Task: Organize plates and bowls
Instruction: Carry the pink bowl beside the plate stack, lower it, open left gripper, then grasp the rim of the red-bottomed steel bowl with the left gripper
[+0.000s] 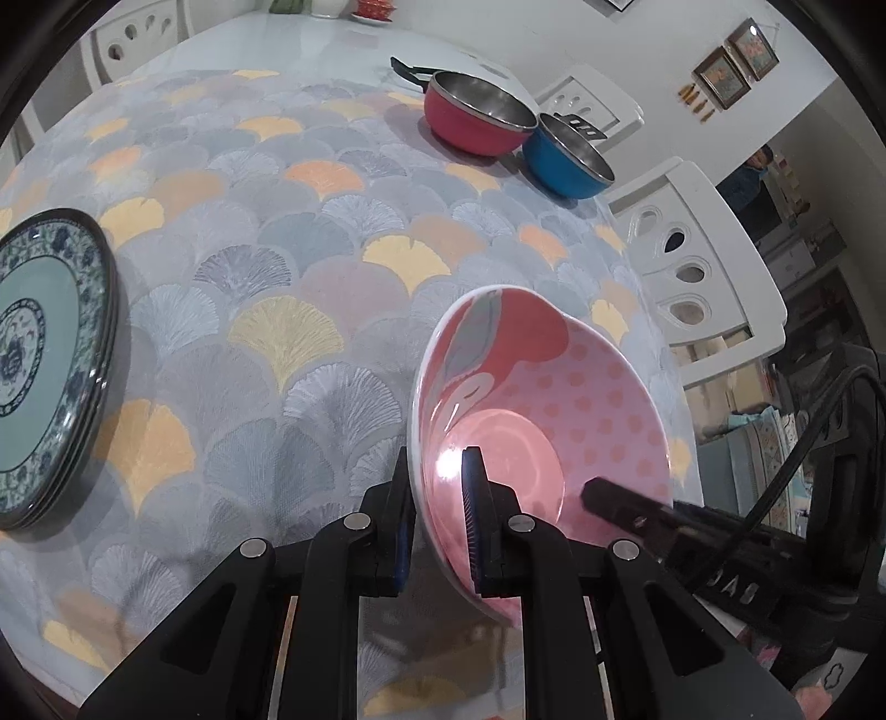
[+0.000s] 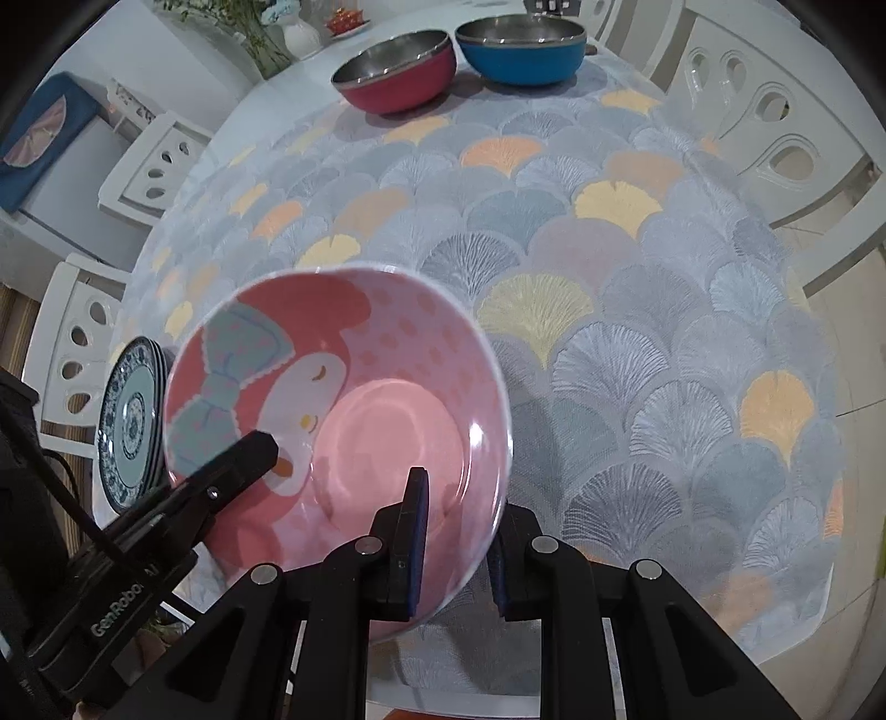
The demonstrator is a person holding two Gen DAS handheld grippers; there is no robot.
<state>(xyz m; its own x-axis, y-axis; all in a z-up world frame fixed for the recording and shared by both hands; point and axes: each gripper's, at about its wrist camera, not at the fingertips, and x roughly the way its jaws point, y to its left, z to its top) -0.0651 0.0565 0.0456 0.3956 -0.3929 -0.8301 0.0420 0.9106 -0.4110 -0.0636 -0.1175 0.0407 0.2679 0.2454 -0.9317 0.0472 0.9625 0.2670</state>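
A pink bowl [image 1: 554,387] with polka dots and a cartoon figure inside sits low over the patterned tablecloth; whether its base touches the cloth is hidden. My left gripper [image 1: 440,515] is shut on its near rim, one pad inside and one outside. My right gripper [image 2: 459,548] is shut on the opposite rim of the same bowl [image 2: 387,343]. Each wrist view shows the other gripper's finger reaching into the bowl. A stack of blue-and-white patterned plates [image 1: 50,365] lies to the left, also seen beyond the bowl as the plate stack [image 2: 133,426].
A red pot [image 1: 476,111] and a blue pot [image 1: 565,160] stand at the far side of the table, seen again as red pot [image 2: 398,72] and blue pot [image 2: 520,50]. White chairs [image 1: 681,260] ring the table. The table edge [image 2: 764,637] lies close on the right.
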